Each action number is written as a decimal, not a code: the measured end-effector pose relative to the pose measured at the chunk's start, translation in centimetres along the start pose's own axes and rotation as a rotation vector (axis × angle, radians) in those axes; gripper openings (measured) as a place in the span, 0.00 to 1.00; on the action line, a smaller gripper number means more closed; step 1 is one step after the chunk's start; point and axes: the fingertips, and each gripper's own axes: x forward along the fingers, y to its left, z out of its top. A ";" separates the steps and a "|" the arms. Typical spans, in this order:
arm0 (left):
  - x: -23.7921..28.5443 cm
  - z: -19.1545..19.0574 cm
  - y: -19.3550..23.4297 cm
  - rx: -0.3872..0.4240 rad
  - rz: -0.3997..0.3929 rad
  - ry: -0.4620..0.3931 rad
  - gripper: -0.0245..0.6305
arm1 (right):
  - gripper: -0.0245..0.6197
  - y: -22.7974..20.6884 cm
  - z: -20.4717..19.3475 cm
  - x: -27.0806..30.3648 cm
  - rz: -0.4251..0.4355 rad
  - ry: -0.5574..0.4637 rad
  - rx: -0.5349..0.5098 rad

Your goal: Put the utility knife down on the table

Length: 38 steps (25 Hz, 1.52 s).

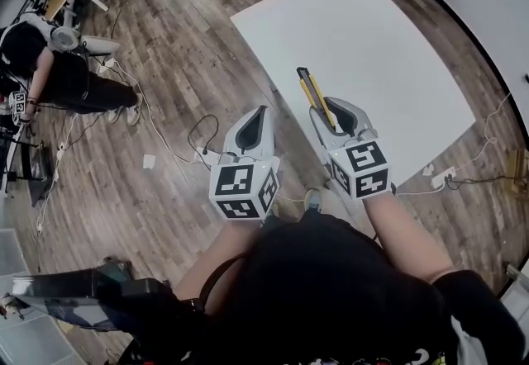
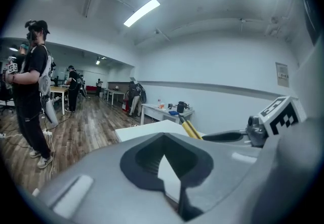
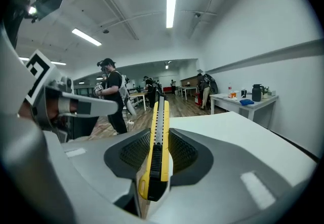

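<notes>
Wood floor (image 1: 182, 66), cables (image 1: 198, 136) beside white table (image 1: 372, 49); right tongs (image 1: 329, 111) clamp utility knife (image 1: 312, 95).

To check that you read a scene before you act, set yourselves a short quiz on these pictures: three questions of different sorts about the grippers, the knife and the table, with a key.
1. True or false: the utility knife already lies on the white table.
2. What does the left gripper hold? A. a knife B. nothing C. a cable
3. Fill in: the knife's yellow body is clamped in the ___ gripper.

Key
1. False: it is held in the air.
2. B: its jaws are together and empty.
3. Right: the right gripper clamps it.
</notes>
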 end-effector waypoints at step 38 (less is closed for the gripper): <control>2.6 -5.4 4.7 -0.099 0.132 0.113 0.04 | 0.25 -3.2 -16.3 14.3 0.059 0.503 -0.009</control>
